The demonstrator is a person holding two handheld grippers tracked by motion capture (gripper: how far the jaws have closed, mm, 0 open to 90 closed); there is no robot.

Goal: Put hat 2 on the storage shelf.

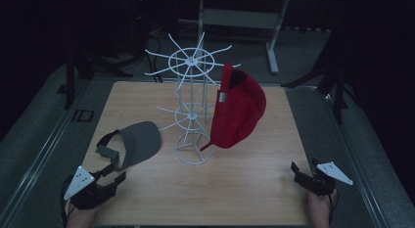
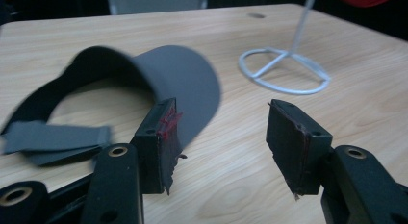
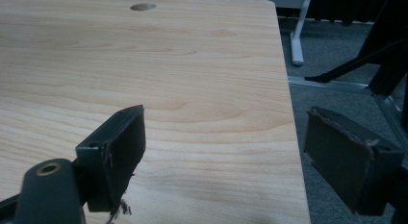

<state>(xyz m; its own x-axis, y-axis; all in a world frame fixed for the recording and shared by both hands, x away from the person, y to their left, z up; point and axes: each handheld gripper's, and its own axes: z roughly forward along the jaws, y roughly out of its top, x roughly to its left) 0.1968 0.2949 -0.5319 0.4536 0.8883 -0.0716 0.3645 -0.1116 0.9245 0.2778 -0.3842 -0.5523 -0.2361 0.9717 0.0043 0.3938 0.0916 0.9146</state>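
The grey visor [image 1: 139,142] lay flat on the desk [image 1: 244,189], left of the white wire rack [image 1: 192,105], whose right side carried a red cap [image 1: 240,113]. The left tongs [image 1: 111,179] stood just short of the visor's brim, jaws parted and empty. The right tongs [image 3: 231,152] waited well right of the rack, jaws wide and empty. Recommended: close on the stiff brim edge, not the loose strap [image 2: 57,140], then lift level toward a free rack arm.
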